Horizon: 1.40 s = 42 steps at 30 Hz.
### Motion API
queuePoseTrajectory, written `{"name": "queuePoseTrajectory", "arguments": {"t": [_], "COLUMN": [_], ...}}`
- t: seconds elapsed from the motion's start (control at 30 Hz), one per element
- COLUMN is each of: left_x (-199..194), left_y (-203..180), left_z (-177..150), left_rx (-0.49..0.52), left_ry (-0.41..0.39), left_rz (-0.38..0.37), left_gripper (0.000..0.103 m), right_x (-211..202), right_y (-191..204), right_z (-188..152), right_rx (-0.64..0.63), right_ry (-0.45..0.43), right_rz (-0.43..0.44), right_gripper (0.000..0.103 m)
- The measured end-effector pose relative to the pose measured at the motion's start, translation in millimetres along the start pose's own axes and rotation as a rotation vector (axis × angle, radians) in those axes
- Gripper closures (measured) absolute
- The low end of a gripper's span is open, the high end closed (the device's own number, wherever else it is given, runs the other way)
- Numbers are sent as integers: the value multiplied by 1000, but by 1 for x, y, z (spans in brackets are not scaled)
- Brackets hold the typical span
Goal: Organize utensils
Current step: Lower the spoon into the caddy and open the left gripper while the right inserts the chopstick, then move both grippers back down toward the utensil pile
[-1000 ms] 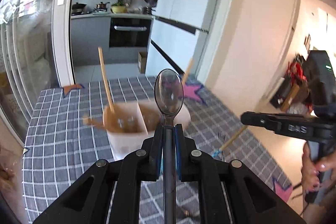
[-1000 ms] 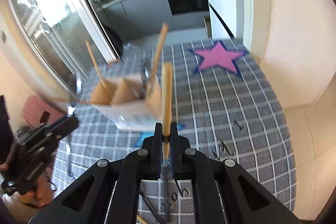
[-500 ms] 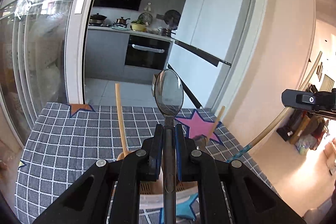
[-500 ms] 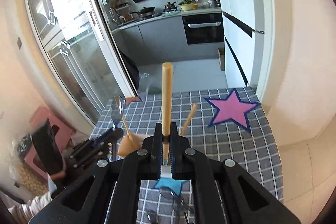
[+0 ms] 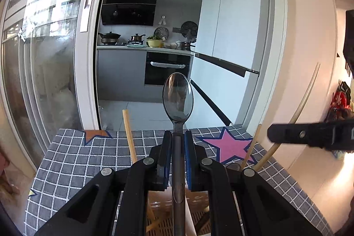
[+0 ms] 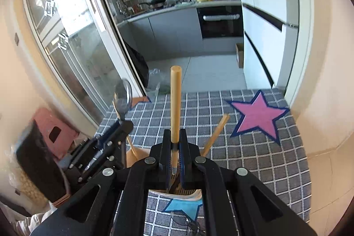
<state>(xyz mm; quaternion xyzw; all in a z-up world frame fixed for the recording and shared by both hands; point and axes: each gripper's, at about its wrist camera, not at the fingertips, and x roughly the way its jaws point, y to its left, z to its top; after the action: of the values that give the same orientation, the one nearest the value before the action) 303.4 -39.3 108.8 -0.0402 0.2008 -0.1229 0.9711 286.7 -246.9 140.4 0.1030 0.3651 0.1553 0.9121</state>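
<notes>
A metal spoon (image 5: 178, 101) is pinched upright by its handle in the left gripper (image 5: 178, 143), bowl above the fingertips. A wooden-handled utensil (image 6: 175, 107) is clamped in the right gripper (image 6: 175, 147). Below both, a divided holder (image 6: 137, 155) is seen with wooden sticks (image 5: 129, 134) standing in it.

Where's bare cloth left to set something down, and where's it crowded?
Bare: checked cloth right of the holder, below the pink star; also the strip between orange star and left edge. Crowded: around the holder, both hand-held grippers over it, and cutlery by the blue star.
</notes>
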Motion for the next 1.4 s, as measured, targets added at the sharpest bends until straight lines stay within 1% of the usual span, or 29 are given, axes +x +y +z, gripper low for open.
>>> {"name": "queuePoseTrajectory", "arguments": {"t": [0.07,0.17,0.27,0.4,0.57,0.73,0.8,0.83,0.87,0.9,0.93,0.97,1.0,1.03,1.07,1.13,1.23,1.4], "left_x": [4,10,8,8,7,0,-3,-4,-6,-8,-11,-13,-16,-17,-25,-29,-37,-60], "left_y": [0,3,4,-2,1,8,9,9,11,11,13,14,15,17,20,24,29,37], "left_z": [1,5,4,0,-3,2,4,5,7,8,9,11,13,14,15,18,21,17], "left_rx": [14,-5,-7,40,44,18,17,14,9,6,2,-3,-11,-22,-39,-49,-56,-27], "left_ry": [-2,2,-3,-5,7,7,2,4,5,2,-2,-5,-5,-9,-47,-52,-63,-82], "left_rz": [22,18,35,48,79,84,79,74,69,67,67,70,78,102,130,117,121,153], "left_gripper": [60,60,60,60,60,60,60,60,60,60,58,44,0,0,0,0,0,0], "right_x": [8,20,31,41,46,47,46,46,44,42,39,36,33,28,23,12,-5,-33], "right_y": [-3,-6,-7,-6,-12,-17,-18,-19,-20,-21,-21,-22,-22,-22,-22,-22,-23,-22], "right_z": [-2,-6,-9,-13,-17,-18,-16,-15,-14,-13,-13,-12,-11,-10,-10,-8,-7,-13], "right_rx": [3,20,27,32,52,74,88,92,98,102,104,106,109,112,115,115,117,116], "right_ry": [21,55,84,116,127,132,131,127,115,100,85,73,64,50,34,2,-50,-114], "right_rz": [5,19,24,29,42,58,59,61,59,56,55,54,54,52,46,34,17,2], "right_gripper": [96,96,96,96,96,95,88,76,59,52,44,42,42,41,40,39,32,31]}}
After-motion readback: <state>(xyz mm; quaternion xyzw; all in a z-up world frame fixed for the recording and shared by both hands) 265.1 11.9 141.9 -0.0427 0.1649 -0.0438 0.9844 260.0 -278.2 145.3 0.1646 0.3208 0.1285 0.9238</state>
